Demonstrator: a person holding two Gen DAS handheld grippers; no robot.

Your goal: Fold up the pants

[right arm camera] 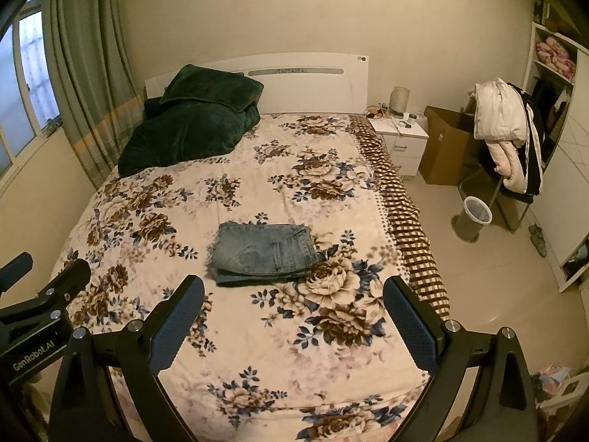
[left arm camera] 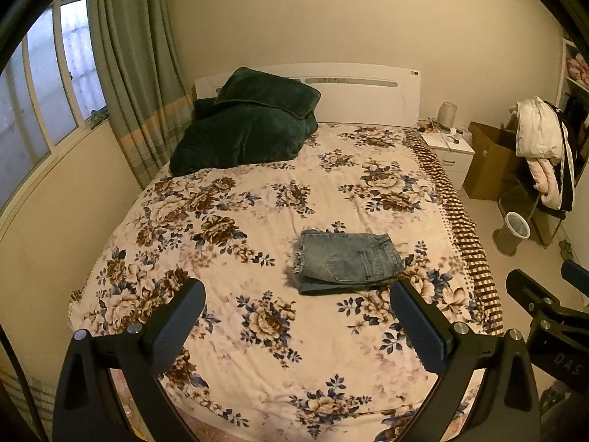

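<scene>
Blue denim pants [left arm camera: 348, 260] lie folded into a compact rectangle on the floral bedspread [left arm camera: 257, 199], right of the bed's middle; they also show in the right wrist view [right arm camera: 263, 252]. My left gripper [left arm camera: 298, 316] is open and empty, held back above the foot of the bed, apart from the pants. My right gripper [right arm camera: 294, 313] is open and empty too, likewise held short of the pants. The right gripper shows at the right edge of the left wrist view [left arm camera: 545, 294]; the left gripper shows at the left edge of the right wrist view [right arm camera: 40, 287].
A dark green blanket [left arm camera: 246, 129] is piled at the head of the bed. A white nightstand [right arm camera: 403, 140], cardboard box [right arm camera: 447, 147], chair draped with clothes [right arm camera: 508, 132] and wastebasket [right arm camera: 476, 213] stand right of the bed. Curtains [left arm camera: 136, 73] and a window are left.
</scene>
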